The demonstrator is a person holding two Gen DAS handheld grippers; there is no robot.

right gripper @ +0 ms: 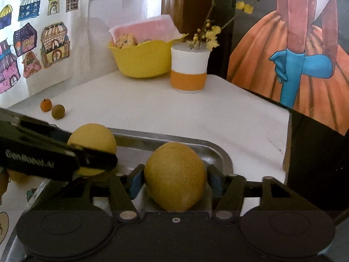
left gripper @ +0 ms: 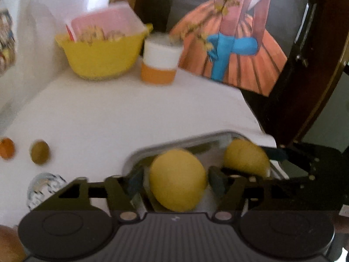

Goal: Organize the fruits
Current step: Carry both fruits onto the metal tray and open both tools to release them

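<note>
In the left wrist view, my left gripper (left gripper: 177, 175) is shut on a yellow lemon (left gripper: 177, 180) just over a metal tray (left gripper: 174, 147). To its right sits a second lemon (left gripper: 246, 159), with a black finger (left gripper: 277, 154) of the right gripper against it. The right wrist view shows my right gripper (right gripper: 174, 175) shut on that rough-skinned lemon (right gripper: 174, 176) above the tray (right gripper: 196, 142). At the left of this view, a finger (right gripper: 93, 160) of the left gripper crosses the other lemon (right gripper: 91, 140). The left wrist view is blurred.
A small orange fruit (right gripper: 46, 104) and a small brown-green fruit (right gripper: 58, 111) lie on the white table (right gripper: 152, 109). At the back stand a yellow bowl (right gripper: 144, 59) and an orange-and-white cup (right gripper: 188, 69) with flowers. A painting (right gripper: 294, 54) leans at the right. A glass piece (left gripper: 43, 185) lies near the left gripper.
</note>
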